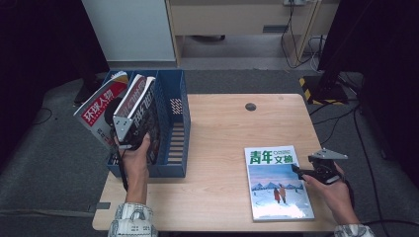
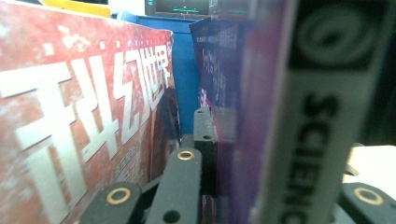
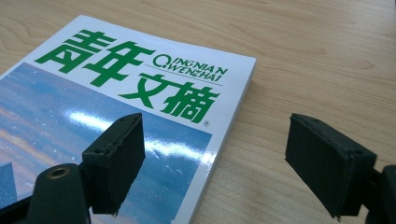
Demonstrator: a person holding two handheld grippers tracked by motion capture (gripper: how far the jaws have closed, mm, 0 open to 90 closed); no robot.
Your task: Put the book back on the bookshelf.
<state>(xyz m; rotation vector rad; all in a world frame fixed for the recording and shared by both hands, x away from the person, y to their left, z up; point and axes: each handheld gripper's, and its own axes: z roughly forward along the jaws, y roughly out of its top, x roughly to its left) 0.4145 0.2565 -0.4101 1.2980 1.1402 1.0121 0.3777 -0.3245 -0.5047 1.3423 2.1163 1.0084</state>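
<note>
Left claw [image 1: 129, 139]: clenched on the dark magazine [image 1: 143, 111], gripping its lower edge; one jaw lies against the cover, the other behind it.
Dark magazine: stands upright in the blue file rack [image 1: 179, 123], long axis vertical, top leaning slightly left.
Neighbour: a red magazine [image 1: 101, 111] leans just beside it in the same rack, tilted left, crowding the left claw's near side.
Right claw [image 1: 302, 172]: released, jaws wide apart, low over the right edge of the green-titled magazine [image 1: 276, 180].
Green-titled magazine: lies flat on the table [image 1: 222, 143], cover up, long axis running away from the person, title at the far end.
Gap: rack and flat magazine sit well apart.
</note>
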